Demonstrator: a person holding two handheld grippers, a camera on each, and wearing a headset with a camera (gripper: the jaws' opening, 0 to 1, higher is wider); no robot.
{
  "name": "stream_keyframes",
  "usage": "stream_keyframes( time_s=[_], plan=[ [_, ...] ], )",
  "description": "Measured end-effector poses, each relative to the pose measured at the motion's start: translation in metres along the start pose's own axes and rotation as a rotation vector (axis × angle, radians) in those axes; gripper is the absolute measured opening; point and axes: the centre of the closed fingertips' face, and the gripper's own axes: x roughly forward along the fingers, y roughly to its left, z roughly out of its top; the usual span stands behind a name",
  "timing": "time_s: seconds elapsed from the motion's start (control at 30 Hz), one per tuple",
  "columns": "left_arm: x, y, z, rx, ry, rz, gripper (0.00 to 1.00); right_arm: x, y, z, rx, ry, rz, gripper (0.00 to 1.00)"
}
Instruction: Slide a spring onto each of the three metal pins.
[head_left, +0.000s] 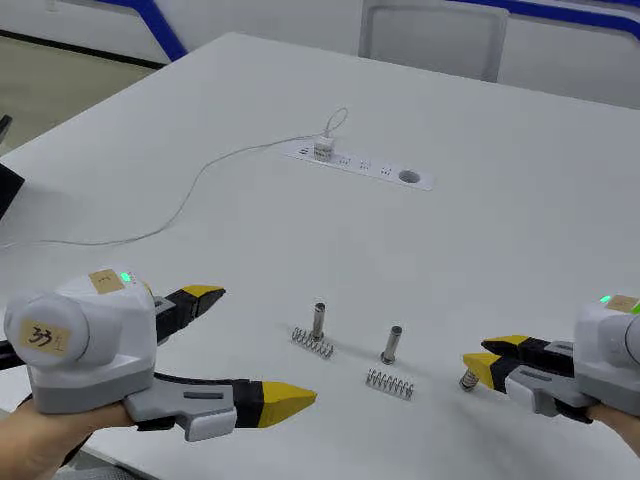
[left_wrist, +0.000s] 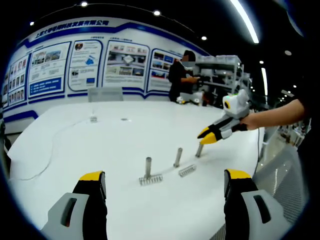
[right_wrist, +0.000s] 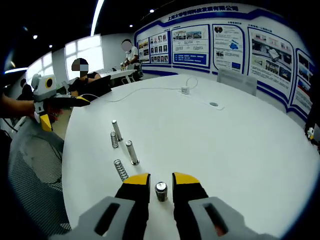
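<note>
- The right hand-held gripper (right_wrist: 161, 184) has its yellow-tipped jaws a narrow way apart, one on each side of a short upright metal pin (right_wrist: 161, 191). A sliver of gap shows on both sides, so it seems to flank the pin rather than clamp it.
- That pin looks ribbed with coils, so I judge one spring is already on it, though it is too small to be sure.
- Past the right jaws, towards the other gripper, stand a nearer bare steel pin (head_left: 391, 343) and a farther bare steel pin (head_left: 319, 320).
- A loose coil spring (head_left: 390, 384) lies just beside the foot of the nearer one, and a second loose coil spring (head_left: 312, 343) lies against the foot of the farther one.
- The left hand-held gripper (head_left: 245, 345) is spread wide and holds nothing; the pins stand ahead of its tips, well apart from it.
- By my reckoning one spring of three is placed and two are left to do.
- The broad white worktop (head_left: 450, 260) is smooth. Far beyond both grippers sits a flush socket strip (head_left: 360, 165) with a thin white cable (head_left: 200, 190) trailing off.
- Blue-and-white display boards (left_wrist: 100, 62) line the wall, and people stand in the background.
</note>
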Motion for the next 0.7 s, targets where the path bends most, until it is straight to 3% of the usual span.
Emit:
stream_keyframes(
  time_s=[0.4,0.7],
  plan=[
    [-0.001,0.002,0.0,-0.002,-0.001,0.003,1.0,0.002,0.027,0.024,-0.039,-0.039,0.077,0.18],
    [0.0,0.002,0.0,-0.003,0.002,0.007,1.0,0.016,0.059,0.011,-0.085,0.011,0.162,0.19]
  ],
)
